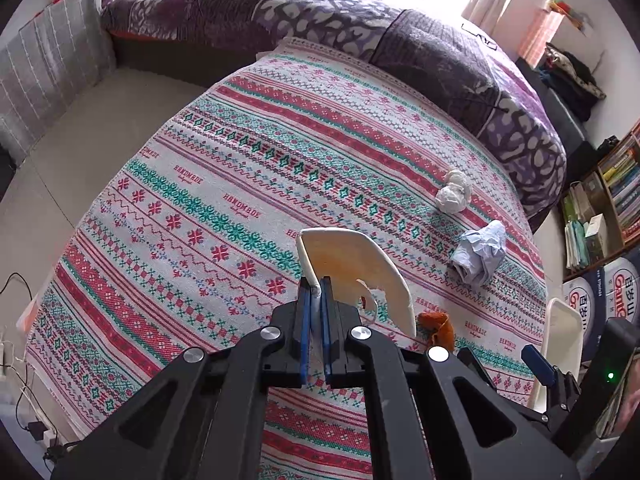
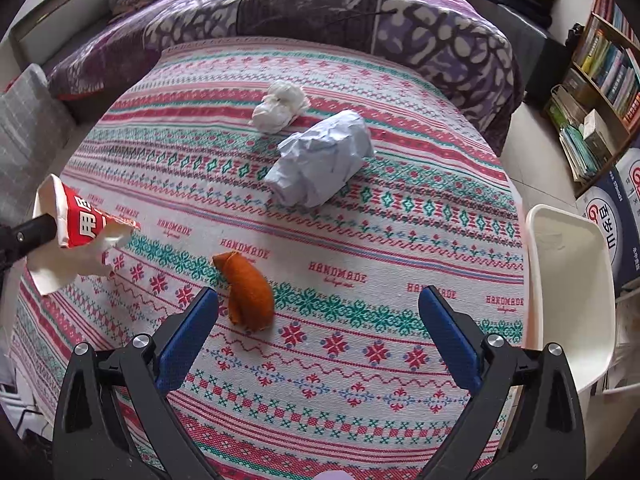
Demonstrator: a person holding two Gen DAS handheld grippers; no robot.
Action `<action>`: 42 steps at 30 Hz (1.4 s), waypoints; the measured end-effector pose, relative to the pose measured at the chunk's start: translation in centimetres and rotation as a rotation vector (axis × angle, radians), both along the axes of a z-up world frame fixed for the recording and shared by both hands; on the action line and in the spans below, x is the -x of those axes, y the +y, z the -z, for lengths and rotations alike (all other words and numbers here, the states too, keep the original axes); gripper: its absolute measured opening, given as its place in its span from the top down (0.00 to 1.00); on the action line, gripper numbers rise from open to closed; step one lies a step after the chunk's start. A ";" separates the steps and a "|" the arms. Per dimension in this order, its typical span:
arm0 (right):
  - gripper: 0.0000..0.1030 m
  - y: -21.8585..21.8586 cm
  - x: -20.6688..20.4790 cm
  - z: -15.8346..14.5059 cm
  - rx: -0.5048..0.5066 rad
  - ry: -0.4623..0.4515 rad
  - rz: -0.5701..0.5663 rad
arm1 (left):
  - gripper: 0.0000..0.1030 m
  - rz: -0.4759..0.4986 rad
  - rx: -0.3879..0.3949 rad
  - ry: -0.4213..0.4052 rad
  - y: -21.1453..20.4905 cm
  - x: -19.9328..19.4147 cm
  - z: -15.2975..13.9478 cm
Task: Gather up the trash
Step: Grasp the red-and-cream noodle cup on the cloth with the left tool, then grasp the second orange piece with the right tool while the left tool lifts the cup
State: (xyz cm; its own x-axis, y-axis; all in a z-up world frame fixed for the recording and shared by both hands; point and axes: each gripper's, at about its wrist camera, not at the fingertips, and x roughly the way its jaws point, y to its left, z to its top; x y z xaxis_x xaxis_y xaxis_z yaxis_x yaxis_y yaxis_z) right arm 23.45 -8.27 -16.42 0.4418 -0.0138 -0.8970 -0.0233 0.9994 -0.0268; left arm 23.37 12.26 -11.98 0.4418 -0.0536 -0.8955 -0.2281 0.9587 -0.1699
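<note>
My left tool [image 1: 316, 292] has its blue-padded fingers pressed together on the edge of a torn paper cup [image 1: 352, 268], cream and stained inside, red with white characters on the outside in the right wrist view [image 2: 76, 228], where it is held up off the cloth at the far left. My right tool [image 2: 318, 308] hangs with its fingers [image 2: 188, 336] spread wide apart and nothing between them, low over the near part of the tabletop, which is covered by a woven cloth [image 2: 360, 240] striped in red, teal and white with "HANDMADE" lettering. Just beside the right tool's left finger, lying on the cloth, is a small orange-brown fabric scrap [image 2: 248, 292]; from the left wrist it peeks out at the near right behind the cup [image 1: 438, 326]. Farther off, near the middle, lies a crumpled ball of pale blue-grey paper [image 2: 320, 160], and just beyond it to the left a smaller wad of white tissue [image 2: 280, 106]; the two sit close together, though I cannot tell whether they touch. Both show on the right side in the left wrist view, the paper [image 1: 478, 254] nearer than the tissue [image 1: 454, 192]. A white plastic bin [image 2: 568, 280] stands at the tabletop's right edge. Beyond the far edge is a bed with a purple patterned quilt [image 2: 320, 12], and a bookshelf [image 2: 604, 68] stands at the right.
</note>
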 end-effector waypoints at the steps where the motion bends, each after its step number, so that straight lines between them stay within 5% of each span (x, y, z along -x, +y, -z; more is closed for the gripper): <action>1: 0.07 0.3 0.0 0.2 0.005 0.004 -0.007 | 0.95 -0.005 -0.002 0.018 0.3 0.0 0.2; 10: 0.16 1.9 -0.7 2.1 -0.023 0.050 -0.021 | 0.94 -0.042 0.044 0.157 3.5 0.7 1.9; 12: 0.25 1.9 -1.1 2.5 -0.048 0.063 -0.013 | 0.83 -0.045 0.088 0.189 4.0 0.8 2.2; 14: 0.52 1.9 -1.5 3.1 -0.073 0.091 -0.007 | 0.41 -0.045 0.112 0.210 4.2 0.9 2.2; 17: 0.75 2.1 -1.6 3.0 -0.056 0.068 -0.007 | 0.39 -0.058 0.122 0.212 4.4 1.1 1.8; 23: 0.77 1.2 -1.5 1.9 -0.081 0.038 0.030 | 0.32 -0.078 0.256 0.198 4.6 0.8 1.6; 31: 0.77 -1.1 -1.3 -0.1 -0.093 -0.001 0.092 | 0.31 0.015 0.155 0.133 0.2 0.3 0.3; 38: 0.77 -2.2 -1.0 -0.4 -0.097 0.001 0.104 | 0.31 0.024 0.077 0.240 -1.7 0.3 3.3; 42: 0.77 -2.3 -1.0 -0.6 -0.109 -0.002 0.096 | 0.35 0.003 0.163 0.281 -0.7 0.6 5.1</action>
